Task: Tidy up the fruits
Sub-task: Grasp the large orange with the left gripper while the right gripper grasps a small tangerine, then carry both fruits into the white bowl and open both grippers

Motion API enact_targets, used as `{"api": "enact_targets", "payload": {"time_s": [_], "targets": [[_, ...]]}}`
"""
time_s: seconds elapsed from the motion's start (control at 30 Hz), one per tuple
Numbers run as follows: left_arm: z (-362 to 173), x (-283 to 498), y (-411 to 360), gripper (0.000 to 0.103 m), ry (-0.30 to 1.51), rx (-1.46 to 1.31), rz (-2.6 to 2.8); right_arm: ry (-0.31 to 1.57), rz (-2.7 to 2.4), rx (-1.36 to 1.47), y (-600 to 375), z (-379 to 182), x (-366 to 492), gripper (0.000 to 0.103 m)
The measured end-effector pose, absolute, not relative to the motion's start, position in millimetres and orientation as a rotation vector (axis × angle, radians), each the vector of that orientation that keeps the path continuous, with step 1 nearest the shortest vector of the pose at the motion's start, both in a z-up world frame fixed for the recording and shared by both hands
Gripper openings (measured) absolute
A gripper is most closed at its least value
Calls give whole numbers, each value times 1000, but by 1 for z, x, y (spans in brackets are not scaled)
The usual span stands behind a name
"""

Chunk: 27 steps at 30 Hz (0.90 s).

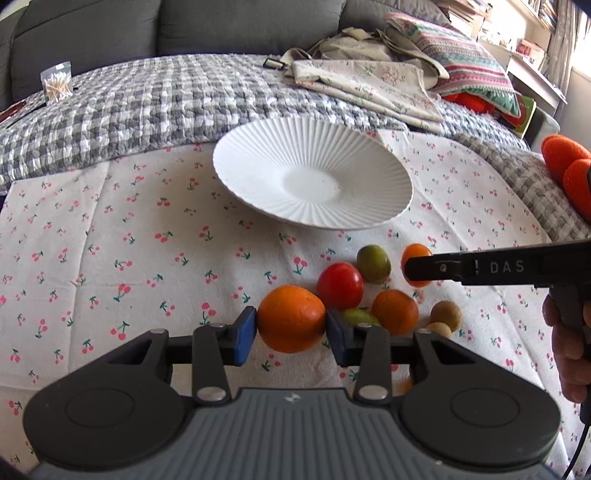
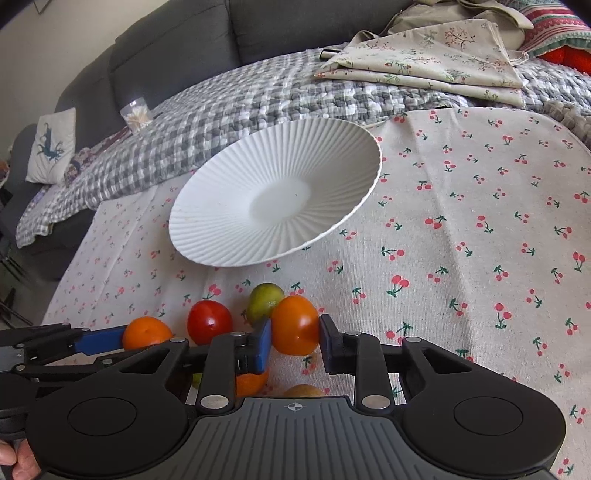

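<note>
Biggest thing here is the dark grey sofa (image 1: 92,29) at the back, with a grey checked quilt (image 1: 147,107) spread in front of it and some folded floral fabric (image 1: 369,88) lying on the quilt. Closer in there's a cherry-print cloth (image 1: 110,258), and a white ribbed plate (image 1: 258,166) sits on it with nothing in it.

The fruit is all bunched up on the cloth just in front of the plate. The left gripper (image 1: 291,334) is pinching the big orange (image 1: 291,317), blue pads pressed against both sides. The right gripper (image 2: 295,341) is clamped on a smaller orange tomato (image 2: 295,325), pads tight on either side of it.

Loose ones right around those: a red tomato (image 1: 340,286), a green fruit (image 1: 373,264) behind it, another orange fruit (image 1: 394,311), a second green one (image 1: 360,316) mostly hidden by the left gripper's finger, and two little brown fruits (image 1: 446,315) on the right edge of the bunch. A hand (image 1: 569,354) on the right gripper's handle shows at the far right.
</note>
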<state>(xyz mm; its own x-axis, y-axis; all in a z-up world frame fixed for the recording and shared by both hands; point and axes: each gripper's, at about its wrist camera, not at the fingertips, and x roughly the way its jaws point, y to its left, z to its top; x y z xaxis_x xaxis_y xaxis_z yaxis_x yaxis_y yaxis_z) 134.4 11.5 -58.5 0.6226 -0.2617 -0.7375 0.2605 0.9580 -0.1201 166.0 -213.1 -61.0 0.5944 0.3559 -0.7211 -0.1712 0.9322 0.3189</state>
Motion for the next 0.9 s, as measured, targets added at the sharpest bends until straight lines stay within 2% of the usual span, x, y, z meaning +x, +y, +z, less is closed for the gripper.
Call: {"api": "enact_targets", "payload": {"time_s": [0.47, 0.9], "targets": [[-33, 140, 18, 39, 765, -58, -285, 781, 245, 303, -246, -27, 157, 26], [-22, 178, 8, 39, 701, -90, -248, 713, 235, 315, -252, -21, 169, 26]]}}
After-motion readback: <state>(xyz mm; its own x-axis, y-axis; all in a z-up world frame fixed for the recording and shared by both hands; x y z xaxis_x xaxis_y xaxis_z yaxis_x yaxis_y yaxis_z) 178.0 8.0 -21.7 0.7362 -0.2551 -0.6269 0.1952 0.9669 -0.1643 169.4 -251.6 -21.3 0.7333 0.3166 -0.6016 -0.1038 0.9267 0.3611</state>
